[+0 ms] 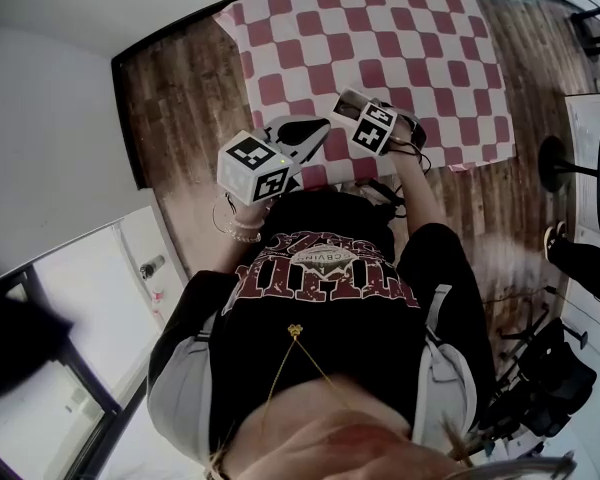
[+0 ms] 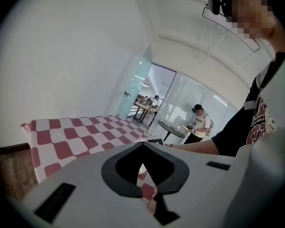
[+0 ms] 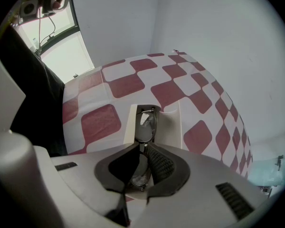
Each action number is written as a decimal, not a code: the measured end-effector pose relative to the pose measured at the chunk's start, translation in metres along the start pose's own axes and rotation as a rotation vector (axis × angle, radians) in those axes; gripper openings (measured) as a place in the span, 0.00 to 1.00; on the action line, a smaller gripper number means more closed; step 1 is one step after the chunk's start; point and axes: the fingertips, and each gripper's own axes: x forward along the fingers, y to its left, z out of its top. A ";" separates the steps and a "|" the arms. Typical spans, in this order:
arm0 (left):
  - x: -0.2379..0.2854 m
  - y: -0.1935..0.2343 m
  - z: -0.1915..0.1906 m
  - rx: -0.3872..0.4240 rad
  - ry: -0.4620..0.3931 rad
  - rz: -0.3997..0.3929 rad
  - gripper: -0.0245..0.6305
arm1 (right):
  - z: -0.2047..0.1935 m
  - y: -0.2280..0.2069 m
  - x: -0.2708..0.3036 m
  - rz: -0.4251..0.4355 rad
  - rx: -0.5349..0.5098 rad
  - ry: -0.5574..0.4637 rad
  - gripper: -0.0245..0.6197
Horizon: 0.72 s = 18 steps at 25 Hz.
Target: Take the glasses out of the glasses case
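Pinching the glasses (image 3: 145, 126) along their long axis, the right tongs (image 3: 141, 147) hold them over the open case (image 3: 172, 127) ahead; the left tongs (image 2: 143, 145) are pressed together, empty.

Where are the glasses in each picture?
Head view: too hidden to make out.
Left gripper view: not in it.
Right gripper view: lower middle; the glasses are pinched in the right gripper, with the white glasses case behind them.
Shared landmark: the red-and-white checkered tablecloth, in all three views.
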 end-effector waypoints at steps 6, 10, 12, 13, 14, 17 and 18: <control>0.001 0.000 -0.001 -0.012 -0.002 -0.006 0.04 | 0.000 -0.001 0.000 0.000 0.001 -0.002 0.14; 0.003 -0.001 -0.002 -0.015 0.002 -0.017 0.04 | 0.000 0.000 0.000 -0.001 -0.001 -0.004 0.14; 0.004 -0.001 -0.002 -0.008 0.008 -0.019 0.04 | 0.000 -0.001 0.000 -0.004 -0.002 -0.006 0.14; 0.004 -0.002 -0.002 -0.006 0.010 -0.020 0.04 | 0.000 0.000 0.000 -0.004 -0.002 -0.007 0.14; 0.004 -0.001 -0.001 -0.005 0.011 -0.021 0.04 | 0.000 0.000 0.000 -0.005 -0.002 -0.008 0.14; 0.003 0.001 0.001 -0.013 0.003 -0.022 0.04 | 0.000 0.000 0.000 -0.004 -0.001 -0.008 0.14; 0.002 0.002 0.000 -0.015 0.002 -0.021 0.04 | -0.001 0.000 0.000 -0.005 0.000 -0.007 0.14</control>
